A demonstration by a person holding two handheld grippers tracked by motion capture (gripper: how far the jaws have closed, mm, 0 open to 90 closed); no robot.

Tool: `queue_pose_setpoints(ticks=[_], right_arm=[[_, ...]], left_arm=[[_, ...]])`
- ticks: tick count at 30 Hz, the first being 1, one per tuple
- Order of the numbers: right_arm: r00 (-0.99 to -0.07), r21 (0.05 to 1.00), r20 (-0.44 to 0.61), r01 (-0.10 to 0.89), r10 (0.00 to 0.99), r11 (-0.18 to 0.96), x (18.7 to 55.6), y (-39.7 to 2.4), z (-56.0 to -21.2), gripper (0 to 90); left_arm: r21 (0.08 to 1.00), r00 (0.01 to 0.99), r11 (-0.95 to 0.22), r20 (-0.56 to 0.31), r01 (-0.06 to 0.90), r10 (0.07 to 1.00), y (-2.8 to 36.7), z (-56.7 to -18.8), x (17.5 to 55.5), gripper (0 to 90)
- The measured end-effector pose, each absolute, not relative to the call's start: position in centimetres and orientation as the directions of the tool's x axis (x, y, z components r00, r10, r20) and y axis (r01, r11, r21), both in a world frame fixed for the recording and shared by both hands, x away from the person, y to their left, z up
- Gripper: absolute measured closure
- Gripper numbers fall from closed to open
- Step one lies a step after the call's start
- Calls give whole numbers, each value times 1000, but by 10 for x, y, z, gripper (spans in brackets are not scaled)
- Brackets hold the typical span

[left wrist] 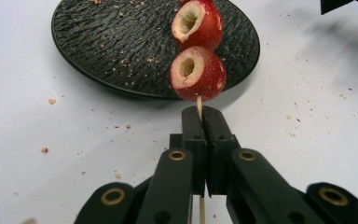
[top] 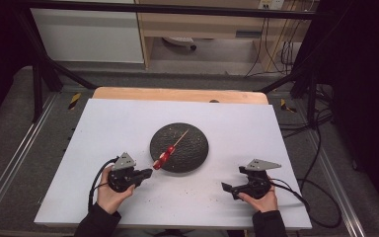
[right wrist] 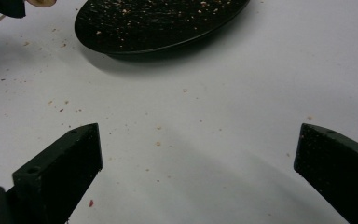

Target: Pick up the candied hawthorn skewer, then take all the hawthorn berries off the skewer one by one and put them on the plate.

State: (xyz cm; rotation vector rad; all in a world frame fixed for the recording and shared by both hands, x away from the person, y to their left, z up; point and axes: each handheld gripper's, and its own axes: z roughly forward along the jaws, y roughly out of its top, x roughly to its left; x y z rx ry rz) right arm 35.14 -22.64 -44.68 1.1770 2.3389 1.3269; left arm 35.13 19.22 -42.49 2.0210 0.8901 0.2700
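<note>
The left hand-held gripper [left wrist: 200,122] pinches a wooden skewer [left wrist: 199,106] carrying two red, hollowed fruits [left wrist: 198,73], perhaps hawthorns, over the black plate's [left wrist: 121,51] near rim. The right hand-held gripper [right wrist: 198,156] hangs wide open above the white counter [right wrist: 242,93], near its front edge.

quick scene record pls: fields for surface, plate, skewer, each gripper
surface: white table, scattered crumbs
plate: black, textured, round, mid-table, crumbs on it
skewer: wooden stick with two red hollowed fruits, held over the plate's near edge
left gripper: jaws closed on the stick just below the lower fruit
right gripper: jaws wide apart, nothing between them, hovering over bare table near the plate
</note>
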Motion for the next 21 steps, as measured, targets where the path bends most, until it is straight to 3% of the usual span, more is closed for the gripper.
queue_pose_setpoints(ticks=[21], right_arm=[[-693,811,223,522,685,264,351,-195,-440,19]], left_arm=[[803,759,-386,-123,455,639,180,-428,339,883]])
